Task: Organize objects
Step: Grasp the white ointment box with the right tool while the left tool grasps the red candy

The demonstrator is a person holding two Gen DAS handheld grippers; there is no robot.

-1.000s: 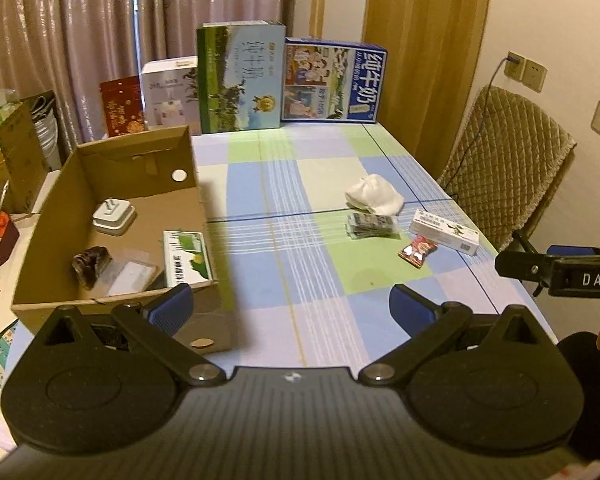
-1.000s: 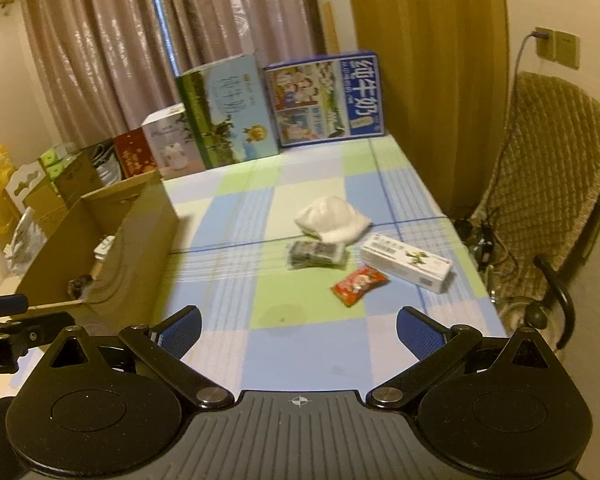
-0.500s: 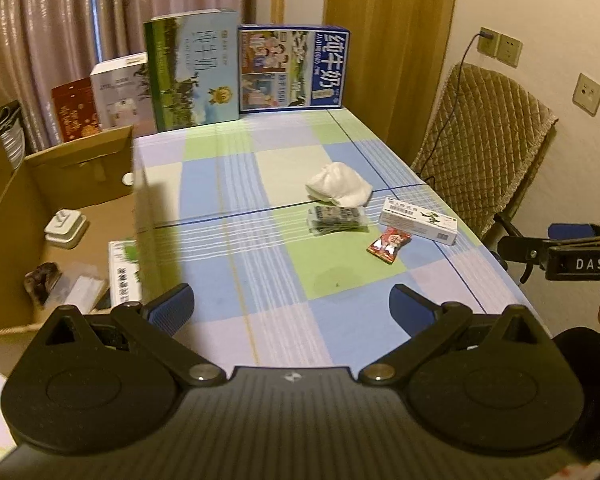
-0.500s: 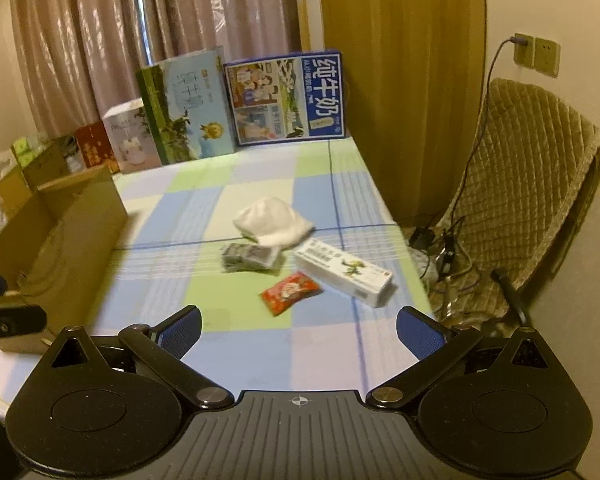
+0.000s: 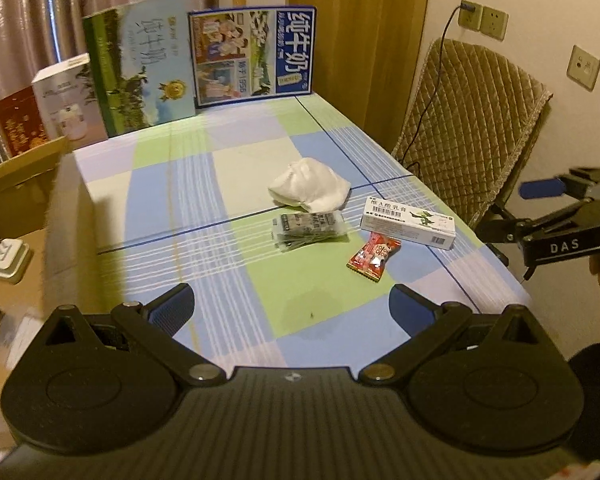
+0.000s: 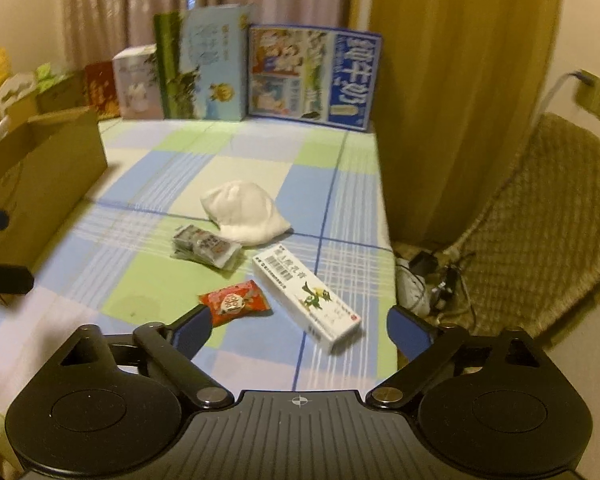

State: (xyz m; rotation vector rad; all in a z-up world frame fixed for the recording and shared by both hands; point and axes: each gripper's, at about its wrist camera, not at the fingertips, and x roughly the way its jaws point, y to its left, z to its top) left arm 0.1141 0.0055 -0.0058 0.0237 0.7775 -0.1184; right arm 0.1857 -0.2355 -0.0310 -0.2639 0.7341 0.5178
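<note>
Right wrist view: white box (image 6: 309,293) near tablecloth's (image 6: 148,184) right edge.

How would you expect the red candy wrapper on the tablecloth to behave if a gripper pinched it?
The red candy wrapper looks glossy and crinkled, so it may slip or crumple. It lies flat on the tablecloth, so rolling seems unlikely. It is small, probably light.
</note>
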